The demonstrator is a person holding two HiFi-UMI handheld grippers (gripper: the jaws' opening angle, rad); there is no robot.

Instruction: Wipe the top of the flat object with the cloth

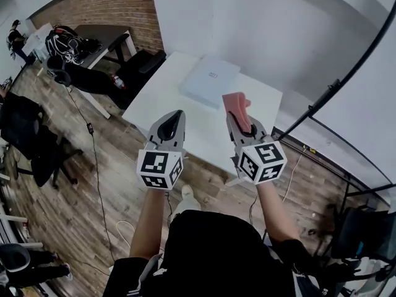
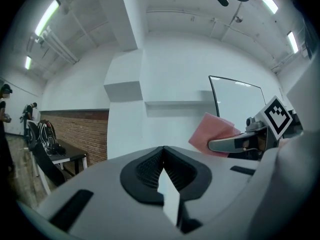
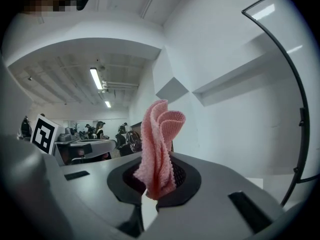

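Head view only: white table (image 1: 164, 101) with the flat object (image 1: 209, 79), a white box, lying flat near its far edge, about midway along it. Neither gripper view caught the box or the tabletop.

Left gripper (image 1: 179, 112) was held level above the near edge of the table, jaws pressed together. Left gripper view confirmed it (image 2: 164, 165): pads met, nothing between them.

Right gripper (image 1: 237, 121) was beside it, also over the near edge, pinching the pink cloth (image 1: 237, 104). The cloth was up in the air, apart from the box and short of it. The right gripper view (image 3: 152, 184) showed the grip best: the cloth (image 3: 158, 141) was clamped at its lower end between the pads, the rest standing up in loose folds.

Cross views: the left gripper view caught the cloth (image 2: 216, 130) sticking out past the right gripper (image 2: 235, 144). The right gripper view caught the left gripper (image 3: 82, 146) at its left, with its marker cube (image 3: 44, 132).

Brick wall (image 1: 111, 5) and dark desk (image 1: 102, 39) beyond the table's left side showed in the head view and the left gripper view. People (image 3: 100, 129) in the background showed only in the right gripper view.
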